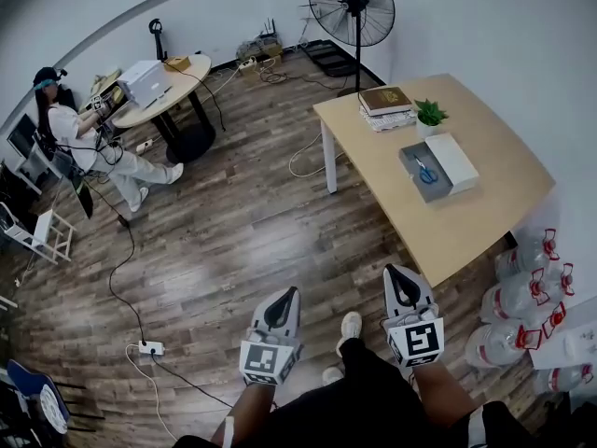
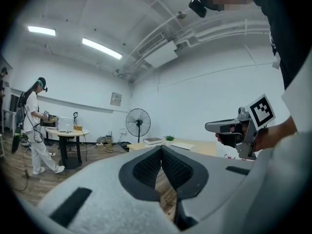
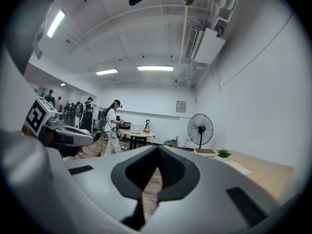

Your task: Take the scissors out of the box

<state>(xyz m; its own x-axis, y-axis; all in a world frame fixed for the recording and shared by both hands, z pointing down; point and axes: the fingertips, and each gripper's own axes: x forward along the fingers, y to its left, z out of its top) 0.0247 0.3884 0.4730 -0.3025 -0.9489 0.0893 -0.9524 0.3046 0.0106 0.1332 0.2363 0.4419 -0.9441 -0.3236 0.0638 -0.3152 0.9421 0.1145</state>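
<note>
Though both reach out over the floor (image 1: pixel 233 231), the left hand-held gripper (image 1: pixel 291 294) and the right hand-held gripper (image 1: pixel 393 272) have their jaws pressed together with nothing between them. Beyond them, well apart, stands the surface (image 1: pixel 466 222). On it lies the open box (image 1: pixel 409 161) with the blue-handled scissors (image 1: pixel 426 170) inside. Behind it sit a plant (image 1: pixel 430 113) and books (image 1: pixel 385 99), and the fan (image 1: pixel 352 6) stands farthest.

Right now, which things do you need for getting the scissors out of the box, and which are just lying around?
For the job: scissors, box, left tongs, right tongs, both shut and empty.
Just lying about: book, plant, fan, water bottles.
</note>
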